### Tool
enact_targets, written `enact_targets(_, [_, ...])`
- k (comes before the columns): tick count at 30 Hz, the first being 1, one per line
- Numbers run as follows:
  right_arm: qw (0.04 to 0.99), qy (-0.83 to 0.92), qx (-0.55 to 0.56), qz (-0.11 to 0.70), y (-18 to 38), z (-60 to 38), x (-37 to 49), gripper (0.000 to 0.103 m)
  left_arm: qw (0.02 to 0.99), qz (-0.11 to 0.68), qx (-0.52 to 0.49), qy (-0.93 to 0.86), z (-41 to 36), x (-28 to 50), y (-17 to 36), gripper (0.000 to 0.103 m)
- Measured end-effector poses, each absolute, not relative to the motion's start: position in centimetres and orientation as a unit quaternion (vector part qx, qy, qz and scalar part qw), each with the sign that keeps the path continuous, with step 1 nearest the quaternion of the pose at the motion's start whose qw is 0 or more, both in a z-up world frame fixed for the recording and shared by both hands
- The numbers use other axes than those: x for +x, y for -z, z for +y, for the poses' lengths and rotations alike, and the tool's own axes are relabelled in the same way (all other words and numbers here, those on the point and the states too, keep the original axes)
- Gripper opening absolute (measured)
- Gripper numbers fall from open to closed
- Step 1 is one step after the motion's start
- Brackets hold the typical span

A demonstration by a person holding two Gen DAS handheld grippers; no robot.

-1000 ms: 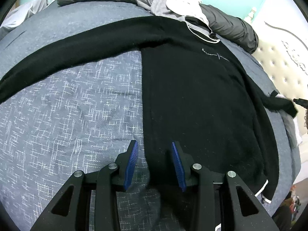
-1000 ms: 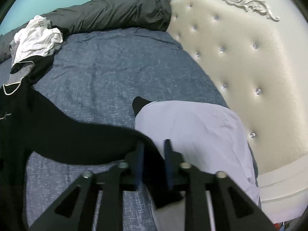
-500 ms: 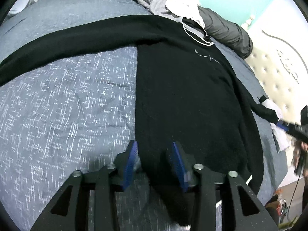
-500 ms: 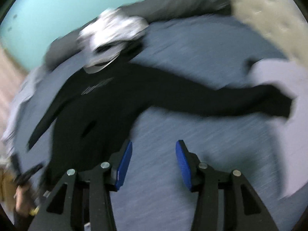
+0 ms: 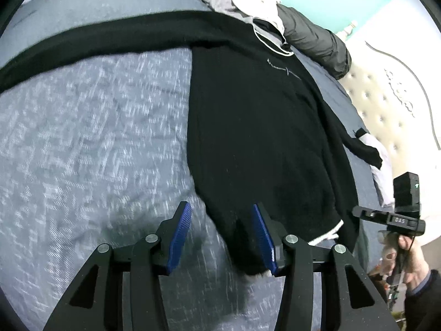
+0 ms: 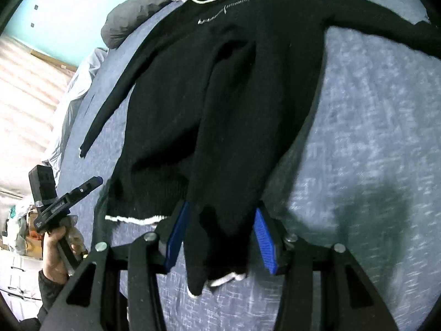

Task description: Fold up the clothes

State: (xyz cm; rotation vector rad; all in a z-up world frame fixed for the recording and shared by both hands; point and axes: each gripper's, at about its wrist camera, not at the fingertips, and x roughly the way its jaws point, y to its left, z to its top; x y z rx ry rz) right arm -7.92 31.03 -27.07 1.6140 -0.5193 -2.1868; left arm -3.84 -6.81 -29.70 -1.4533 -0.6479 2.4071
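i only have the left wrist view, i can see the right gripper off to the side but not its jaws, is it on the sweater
Observer: The right gripper is open. A hem corner of the black sweater sits between its blue pads, not clamped.
Operator: the far sleeve runs out of my picture, where does it end
Observer: Its cuff lies on the blue bedspread, and the sleeve angles back toward the hem side.
Operator: is the body flat
Observer: No. A raised fold runs down the chest below the logo.
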Motion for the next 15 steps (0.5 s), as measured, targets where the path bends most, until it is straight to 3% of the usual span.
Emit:
enact_targets(3, [0.189, 0.776, 0.573, -0.183, 27.4, 30.6, -7.5, 0.025, 0.133, -0.229, -0.509, -0.819, -6.3, -3.6, 30.5, 0.05])
enact_targets(6, [0.191, 0.777, 0.571, -0.184, 27.7, 30.4, -7.2, 0.013, 0.144, -0.246, -0.516, -0.808, -6.0, -3.5, 31.2, 0.05])
enact_targets(11, [0.196, 0.788, 0.555, -0.178, 26.9, 30.9, -6.8, 0.007, 0.161, -0.236, -0.524, -0.802, -4.6, -3.5, 31.5, 0.047])
enact_targets(12, [0.196, 0.79, 0.552, -0.18, 26.6, 31.1, -6.7, 0.006, 0.165, -0.235, -0.526, -0.801, -4.3, -3.6, 31.7, 0.033])
enact_targets(14, [0.193, 0.796, 0.543, -0.184, 26.1, 31.7, -6.7, 0.006, 0.166, -0.228, -0.531, -0.799, -4.0, -3.8, 31.9, 0.016])
enact_targets(15, [0.192, 0.799, 0.539, -0.186, 25.7, 32.2, -6.7, 0.006, 0.168, -0.225, -0.53, -0.8, -4.0, -3.9, 31.8, 0.013])
